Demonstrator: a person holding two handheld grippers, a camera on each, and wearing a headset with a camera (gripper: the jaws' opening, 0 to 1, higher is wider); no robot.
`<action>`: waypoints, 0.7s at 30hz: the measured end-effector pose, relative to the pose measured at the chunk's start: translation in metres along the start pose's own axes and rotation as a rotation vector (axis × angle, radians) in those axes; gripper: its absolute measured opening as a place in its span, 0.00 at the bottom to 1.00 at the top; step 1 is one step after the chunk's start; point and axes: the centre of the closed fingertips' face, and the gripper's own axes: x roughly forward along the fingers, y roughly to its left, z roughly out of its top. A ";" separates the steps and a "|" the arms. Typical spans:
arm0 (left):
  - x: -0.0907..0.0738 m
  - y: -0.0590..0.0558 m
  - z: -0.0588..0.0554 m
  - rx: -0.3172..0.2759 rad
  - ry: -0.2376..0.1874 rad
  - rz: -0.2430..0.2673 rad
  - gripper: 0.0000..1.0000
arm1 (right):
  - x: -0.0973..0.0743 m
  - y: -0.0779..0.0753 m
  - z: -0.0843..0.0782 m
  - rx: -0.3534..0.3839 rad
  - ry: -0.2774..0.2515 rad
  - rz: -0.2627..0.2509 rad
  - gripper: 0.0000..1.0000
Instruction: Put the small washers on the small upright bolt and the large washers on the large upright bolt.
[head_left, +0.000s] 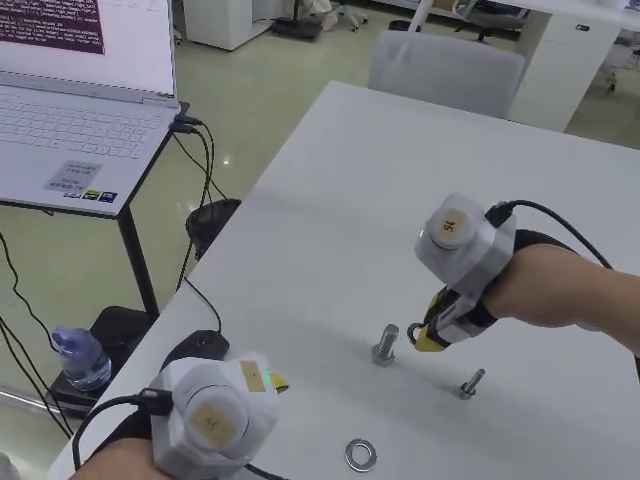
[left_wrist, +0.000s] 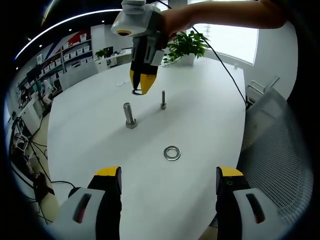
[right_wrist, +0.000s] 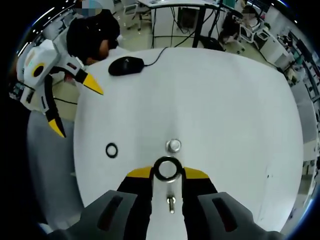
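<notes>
a washer (right_wrist: 155, 169) is pinched by its rim in the nearly closed right gripper (right_wrist: 166, 172), the large bolt (right_wrist: 173, 145) just beyond at 12 o'clock. it is judged light, stiff, slippery (edge grip suits); the left gripper (left_wrist: 169, 174) is held wide, empty.

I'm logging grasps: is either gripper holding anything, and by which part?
The right gripper pinches a washer by its outer rim, between its jaw tips. The left gripper is open and empty.
</notes>
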 end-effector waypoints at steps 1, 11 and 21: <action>0.000 0.000 0.000 0.000 0.001 0.000 0.77 | 0.001 0.000 0.002 0.001 -0.002 0.001 0.21; 0.003 -0.001 -0.002 -0.007 0.004 -0.008 0.77 | 0.014 -0.005 0.019 -0.013 -0.007 -0.001 0.22; 0.004 -0.002 -0.004 -0.012 0.006 -0.012 0.75 | 0.029 -0.006 0.017 -0.029 0.029 0.006 0.22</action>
